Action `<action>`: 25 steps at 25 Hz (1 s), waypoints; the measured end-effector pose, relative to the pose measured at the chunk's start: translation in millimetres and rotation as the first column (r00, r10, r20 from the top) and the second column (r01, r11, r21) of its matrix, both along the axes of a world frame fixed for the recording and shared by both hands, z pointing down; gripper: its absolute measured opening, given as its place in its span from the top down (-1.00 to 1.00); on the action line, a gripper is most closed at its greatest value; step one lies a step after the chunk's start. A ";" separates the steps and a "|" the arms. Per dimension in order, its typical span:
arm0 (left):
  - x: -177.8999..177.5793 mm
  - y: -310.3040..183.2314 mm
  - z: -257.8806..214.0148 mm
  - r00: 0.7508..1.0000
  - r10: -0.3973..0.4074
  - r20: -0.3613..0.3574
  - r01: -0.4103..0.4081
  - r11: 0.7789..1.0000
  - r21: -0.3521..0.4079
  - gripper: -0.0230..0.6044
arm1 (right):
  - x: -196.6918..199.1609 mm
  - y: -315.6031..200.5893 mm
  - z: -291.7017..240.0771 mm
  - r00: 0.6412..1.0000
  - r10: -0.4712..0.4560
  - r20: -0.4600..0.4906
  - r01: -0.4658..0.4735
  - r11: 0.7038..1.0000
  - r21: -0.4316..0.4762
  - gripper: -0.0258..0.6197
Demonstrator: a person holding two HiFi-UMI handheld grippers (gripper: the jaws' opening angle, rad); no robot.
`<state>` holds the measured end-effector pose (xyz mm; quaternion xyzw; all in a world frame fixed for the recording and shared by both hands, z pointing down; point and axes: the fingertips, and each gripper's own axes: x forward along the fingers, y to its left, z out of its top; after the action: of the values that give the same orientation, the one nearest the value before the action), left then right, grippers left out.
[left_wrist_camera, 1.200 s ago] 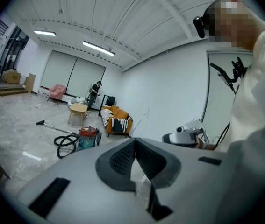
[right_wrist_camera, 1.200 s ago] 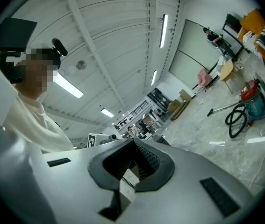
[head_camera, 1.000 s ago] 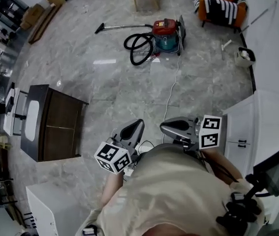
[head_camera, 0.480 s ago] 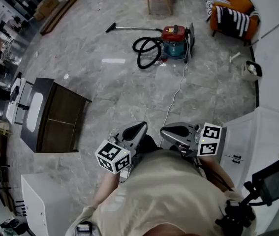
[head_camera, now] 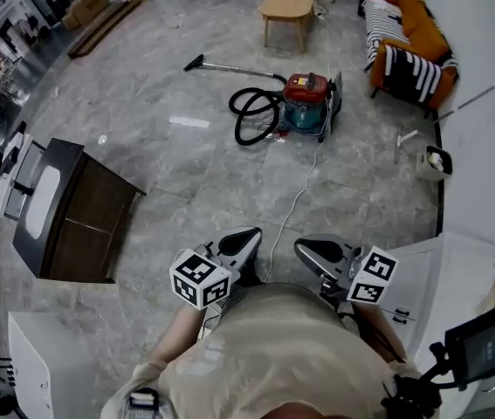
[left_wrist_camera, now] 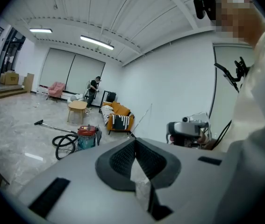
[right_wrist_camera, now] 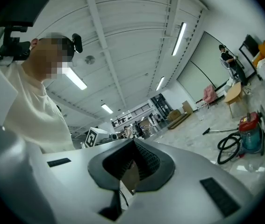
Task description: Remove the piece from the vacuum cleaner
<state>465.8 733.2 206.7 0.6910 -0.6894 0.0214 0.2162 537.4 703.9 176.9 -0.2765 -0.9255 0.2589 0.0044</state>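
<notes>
Both the left gripper (head_camera: 254,233) and the right gripper (head_camera: 302,248) are pressed together on nothing, held close to the person at the lower middle of the head view. The vacuum cleaner (head_camera: 310,103) sits well apart on the floor at upper middle, its hose (head_camera: 249,116) coiled to its left. The white cord (head_camera: 296,201) trails between them, so a foot could snag it on approach. Tugging a piece might also drag the whole vacuum cleaner along.
</notes>
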 end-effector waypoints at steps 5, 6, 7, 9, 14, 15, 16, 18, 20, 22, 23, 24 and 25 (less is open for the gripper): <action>-57.0 -19.0 4.5 0.999 0.028 -0.044 -0.026 0.999 0.031 0.92 | -48.9 -10.5 -2.4 0.999 0.044 -0.030 -0.044 0.999 -0.014 0.91; -71.9 -21.5 6.6 0.998 0.028 -0.057 -0.027 0.999 0.029 0.92 | -63.7 -9.1 0.6 0.997 0.053 -0.049 -0.052 0.998 0.017 0.91; -87.5 -23.1 8.3 0.997 0.026 -0.069 -0.024 0.999 0.024 0.92 | -79.6 -7.8 3.5 0.995 0.068 -0.069 -0.064 0.996 0.057 0.91; -118.1 -25.5 6.8 0.996 0.030 -0.079 -0.028 0.999 0.027 0.92 | -112.8 -5.6 4.4 0.991 0.094 -0.092 -0.082 0.988 0.134 0.91; -182.5 -29.5 5.9 0.991 0.093 -0.095 -0.089 0.995 0.043 0.92 | -186.5 10.8 -5.3 0.988 0.127 -0.088 -0.096 0.949 0.299 0.91; -194.4 -29.8 6.6 0.990 0.101 -0.099 -0.097 0.994 0.045 0.92 | -197.8 15.2 -3.9 0.986 0.135 -0.094 -0.096 0.938 0.332 0.91; -205.9 -30.1 6.8 0.989 0.110 -0.104 -0.105 0.993 0.049 0.92 | -208.0 18.7 -1.2 0.984 0.144 -0.105 -0.097 0.927 0.363 0.91; -227.2 -30.7 7.5 0.985 0.131 -0.113 -0.125 0.990 0.059 0.92 | -225.6 20.9 4.3 0.976 0.178 -0.125 -0.113 0.906 0.407 0.91; -245.3 -32.8 10.1 0.980 0.160 -0.117 -0.153 0.986 0.065 0.92 | -240.9 17.5 6.0 0.966 0.222 -0.134 -0.148 0.897 0.415 0.91; -258.2 -36.6 12.4 0.974 0.193 -0.118 -0.185 0.980 0.071 0.92 | -254.0 11.4 6.0 0.953 0.268 -0.139 -0.189 0.890 0.415 0.91; -262.3 -39.2 12.5 0.970 0.210 -0.120 -0.202 0.976 0.075 0.92 | -258.9 7.9 5.9 0.947 0.288 -0.142 -0.206 0.884 0.419 0.91; -265.1 -42.5 11.7 0.966 0.226 -0.122 -0.217 0.973 0.080 0.92 | -262.9 4.2 5.2 0.941 0.305 -0.145 -0.219 0.878 0.426 0.91; -267.5 -46.5 10.2 0.963 0.240 -0.124 -0.230 0.969 0.084 0.92 | -266.3 0.4 3.7 0.936 0.319 -0.148 -0.229 0.872 0.432 0.91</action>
<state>198.3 686.7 216.8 0.7749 -0.5869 -0.0231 0.2336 271.1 704.3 180.6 -0.1054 -0.9828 0.0861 0.1248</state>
